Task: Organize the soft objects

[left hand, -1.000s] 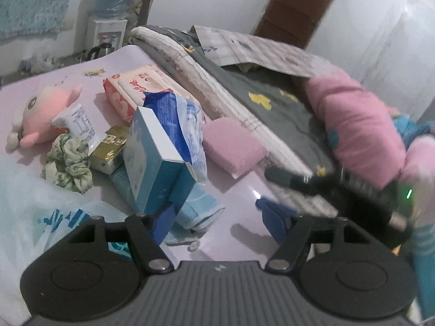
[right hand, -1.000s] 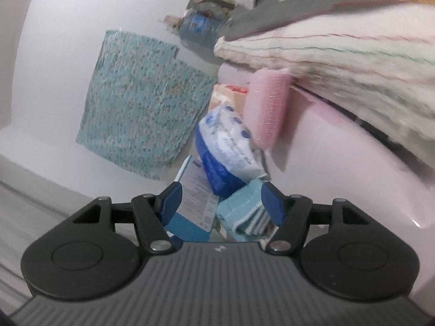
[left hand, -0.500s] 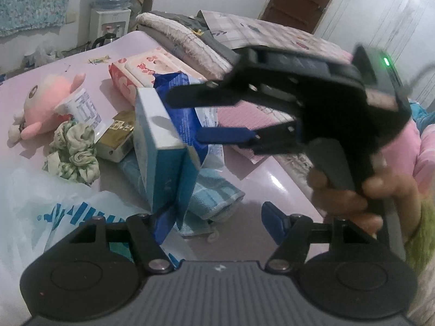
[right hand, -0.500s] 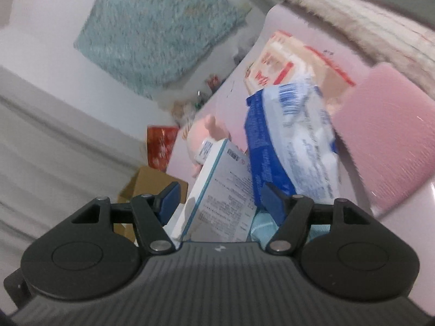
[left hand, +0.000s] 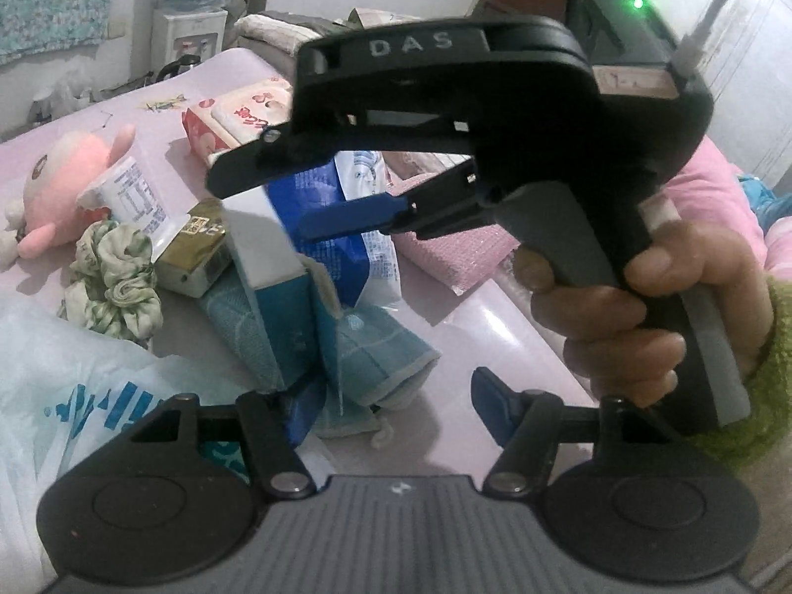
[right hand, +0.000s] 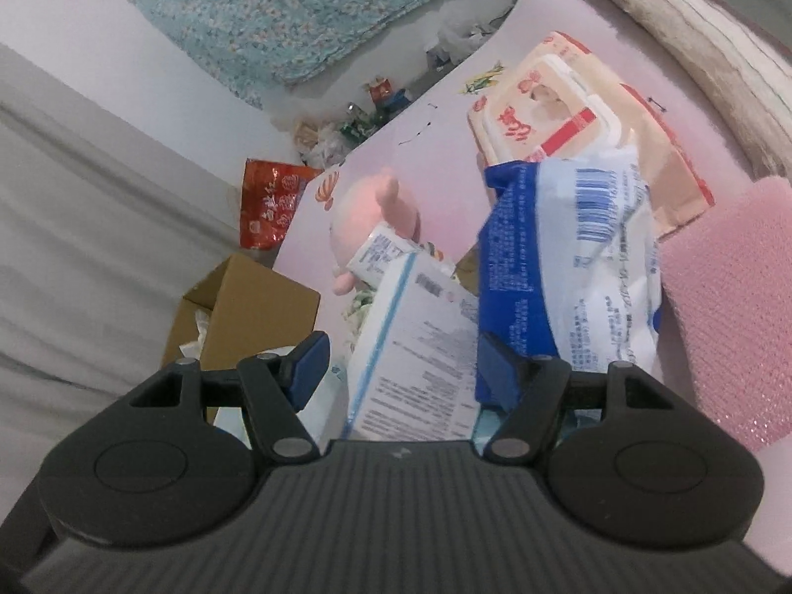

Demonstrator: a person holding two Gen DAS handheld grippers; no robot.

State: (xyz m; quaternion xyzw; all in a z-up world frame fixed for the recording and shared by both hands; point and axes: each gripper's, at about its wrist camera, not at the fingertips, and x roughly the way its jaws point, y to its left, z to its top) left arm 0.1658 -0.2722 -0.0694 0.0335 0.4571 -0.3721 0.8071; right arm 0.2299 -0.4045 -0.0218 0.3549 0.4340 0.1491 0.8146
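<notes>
From your left wrist camera, your left hand-held gripper (left hand: 388, 403) hangs low over the pink bed sheet (left hand: 500, 326) with its blue fingers spread; its jaws have just been closing a little, with only the end of the rolled light-blue towel (left hand: 376, 361) lying between them, unpinched. The blue-and-white box (left hand: 270, 267) stands upright on that towel, just past the left finger. Behind the box leans the blue-and-white plastic pack (left hand: 346, 247), and beside that lies the pink sponge pad (left hand: 455, 252). To the left sit the green scrunchie (left hand: 114, 287), the small gold box (left hand: 195, 252) and the pink plush toy (left hand: 64, 183) (its paper tag sticks out). A white plastic bag (left hand: 64, 371) fills the lower left. Your right hand (left hand: 638, 307) holds the right hand-held gripper (left hand: 277, 203) above the pile, fingers apart.

From your right wrist camera, the right hand-held gripper (right hand: 403, 361) stands spread, gripping nothing; the blue-and-white box (right hand: 420, 346) and plastic pack (right hand: 569, 257) show between and beyond its fingers. The wet-wipes pack (right hand: 559, 114) lies further back, the sponge pad (right hand: 727, 307) to the right, the plush toy (right hand: 366, 208) behind the box. A cardboard box (right hand: 247, 307) sits on the floor beside the bed.
</notes>
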